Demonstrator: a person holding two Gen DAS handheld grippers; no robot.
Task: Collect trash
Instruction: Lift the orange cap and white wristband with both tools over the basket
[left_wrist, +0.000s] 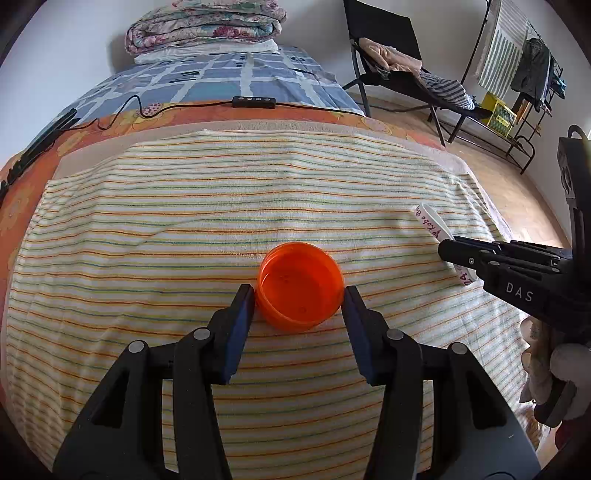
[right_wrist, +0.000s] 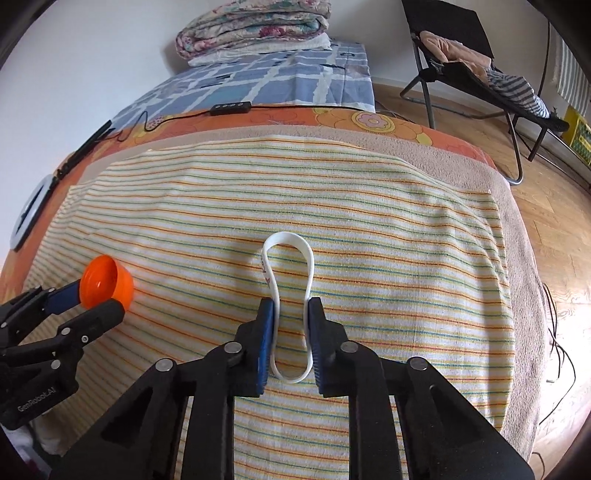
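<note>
A: Left gripper (left_wrist: 299, 295)?
B: Level over the striped towel (left_wrist: 184, 221), clenched on the orange lid (left_wrist: 300, 286), open side facing the camera.
A: Right gripper (right_wrist: 290, 325)?
B: Low, pointing forward, squeezing the white wristband (right_wrist: 291, 280) into a narrow loop above the towel.

The near end of the white wristband (left_wrist: 436, 236) is being hidden behind the right gripper (left_wrist: 448, 248), and its handwritten lettering is being cut short there. A round white device (right_wrist: 31, 216) is being partly cropped by the frame edge, so its kind cannot be told.
</note>
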